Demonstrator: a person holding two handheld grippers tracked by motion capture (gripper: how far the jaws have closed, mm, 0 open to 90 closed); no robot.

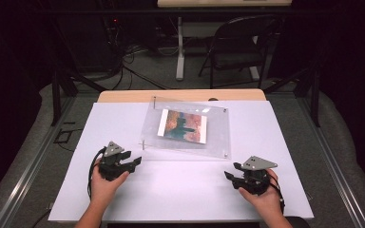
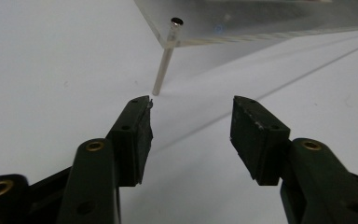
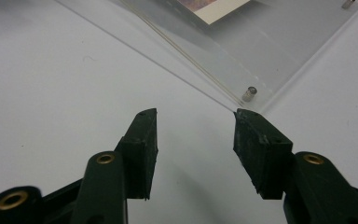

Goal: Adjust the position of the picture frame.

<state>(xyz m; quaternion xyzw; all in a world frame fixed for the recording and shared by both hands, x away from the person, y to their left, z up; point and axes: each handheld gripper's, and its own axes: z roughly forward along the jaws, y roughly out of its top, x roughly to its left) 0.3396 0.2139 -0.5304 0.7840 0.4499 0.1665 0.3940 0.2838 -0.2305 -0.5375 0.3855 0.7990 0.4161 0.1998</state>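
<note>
Both grippers rest on the white table point(image 1: 123, 190) with jaws wide apart, holding nothing: left gripper point(image 1: 134, 164), right gripper point(image 1: 231, 173). Between and beyond them lies the clear acrylic frame point(image 1: 218, 133) with its picture point(image 1: 183, 126). A slim metal pin point(image 2: 164, 65) stands at the frame's near-left corner, just ahead of the left gripper.

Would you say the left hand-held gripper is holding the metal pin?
No, the left hand-held gripper is open, the metal pin ahead of it.

Black tongs point(image 2: 191, 105) (brass screws), grey plates
</note>
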